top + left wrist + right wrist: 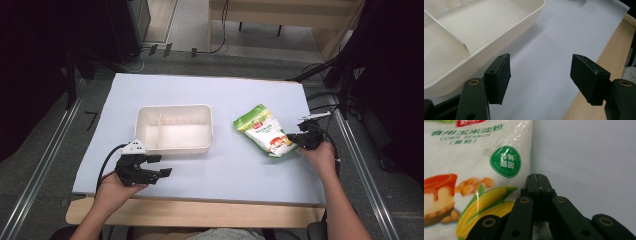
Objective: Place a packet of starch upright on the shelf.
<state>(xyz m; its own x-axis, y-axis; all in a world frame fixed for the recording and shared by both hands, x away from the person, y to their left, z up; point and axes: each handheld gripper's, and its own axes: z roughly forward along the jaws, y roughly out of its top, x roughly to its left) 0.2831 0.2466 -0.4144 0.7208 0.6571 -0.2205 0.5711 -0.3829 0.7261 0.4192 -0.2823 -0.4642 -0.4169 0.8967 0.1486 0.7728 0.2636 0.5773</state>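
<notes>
Corn starch bag (474,182) beside right hand-held gripper (539,178)

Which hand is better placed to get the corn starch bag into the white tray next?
The right. Its claw is shut right at the corn starch bag's near edge, while the left claw hangs open in front of the white tray, far from the bag.
</notes>
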